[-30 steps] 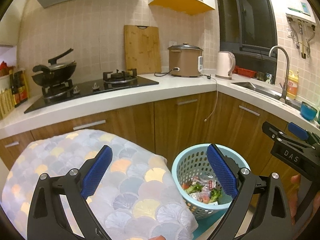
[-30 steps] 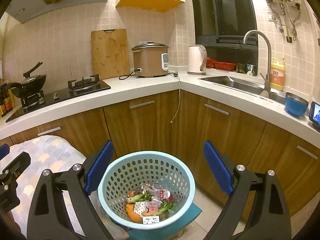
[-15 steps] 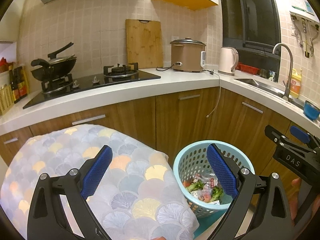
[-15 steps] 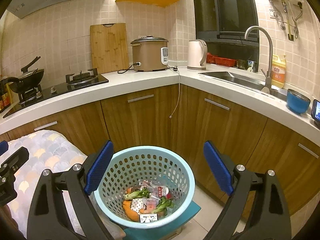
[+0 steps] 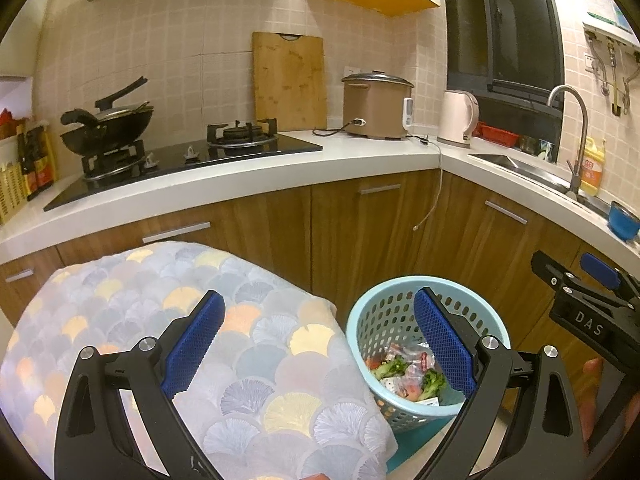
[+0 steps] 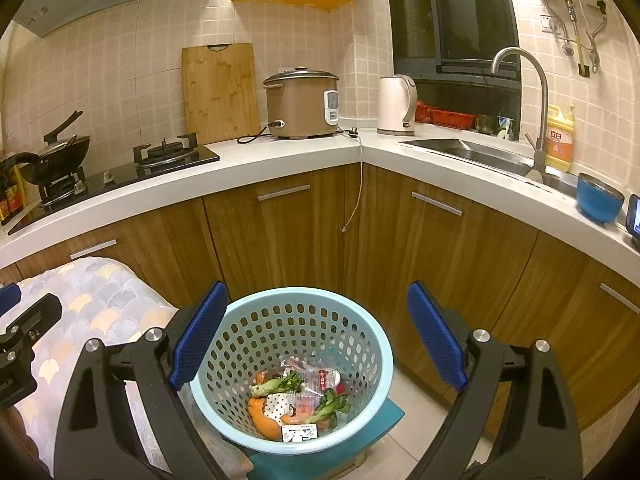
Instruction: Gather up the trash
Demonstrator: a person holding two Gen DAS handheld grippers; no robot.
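Pale blue perforated plastic basket (image 6: pixel 290 364) sits low in front of the brown wooden cabinets, resting on a teal flat base (image 6: pixel 340 462) on the tiled floor. Inside it I see the trash (image 6: pixel 298 398): leafy green vegetable pieces, an orange lump, crumpled clear wrappers with red print and a small white label near the front wall. My right gripper (image 6: pixel 316 340) hangs above the basket with its blue-padded fingers spread wide, one on each side of the rim, pinching nothing. My left gripper (image 5: pixel 316 348) is likewise spread and empty; its left pad lies over a pastel fan-patterned cloth (image 5: pixel 168 320) draped over something just beside the basket, its right pad over the basket's opening.

Farther out, on the white countertop (image 6: pixel 280 160), a brown rice cooker (image 6: pixel 302 104) stands beside a wooden cutting board (image 6: pixel 220 90) leaning on the tiled wall, with a white electric kettle (image 6: pixel 396 106) near the corner. A black wok (image 5: pixel 108 128) sits on the black gas hob. Near the steel sink (image 6: pixel 472 152) stand a yellow detergent bottle (image 6: pixel 560 144) and a blue bowl (image 6: pixel 598 202); I cannot tell what the bowl holds.
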